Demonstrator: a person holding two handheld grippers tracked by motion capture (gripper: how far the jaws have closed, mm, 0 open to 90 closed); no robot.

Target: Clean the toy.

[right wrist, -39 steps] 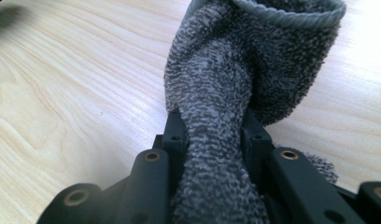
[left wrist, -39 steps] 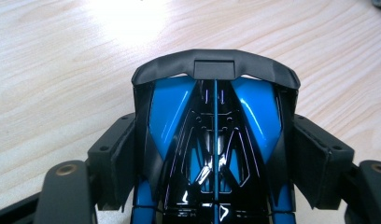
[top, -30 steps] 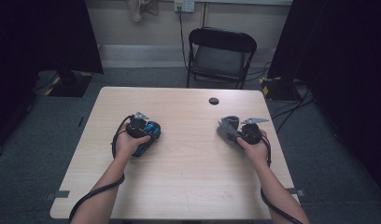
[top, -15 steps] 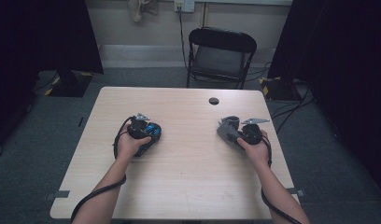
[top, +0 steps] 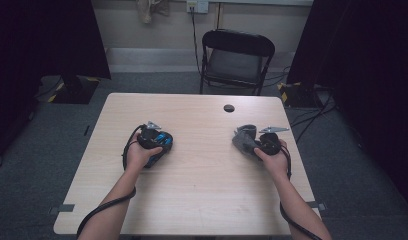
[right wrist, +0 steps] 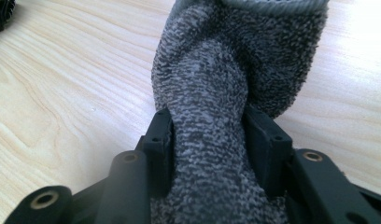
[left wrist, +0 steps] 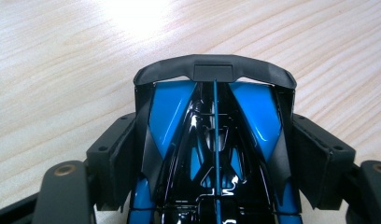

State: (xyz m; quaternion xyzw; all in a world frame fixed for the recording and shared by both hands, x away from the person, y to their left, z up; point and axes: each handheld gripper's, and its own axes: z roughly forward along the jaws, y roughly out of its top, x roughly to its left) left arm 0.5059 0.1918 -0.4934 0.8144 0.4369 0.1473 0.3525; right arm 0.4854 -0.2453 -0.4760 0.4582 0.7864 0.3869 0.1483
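A blue and black toy car (left wrist: 170, 112) lies on the wooden table (top: 202, 200), left of centre. My left gripper (left wrist: 216, 154) is shut on its sides, the black pads (left wrist: 121, 154) pressing on the bodywork; in the high view this gripper (top: 159, 142) sits in the person's left hand. At the right, my right gripper (top: 246, 141) holds a grey knitted sock (top: 243, 134) resting on the table. In the right gripper view the sock (right wrist: 235, 60) bulges between the pads (right wrist: 160, 135), which still touch it on both sides. The jaws of the right gripper (right wrist: 209, 144) have just been opening.
A small black round disc (top: 229, 108) sits on the table near its far edge. A black folding chair (top: 237, 55) stands behind the table. Cables trail from both grippers off the near edge. Dark curtains hang on both sides.
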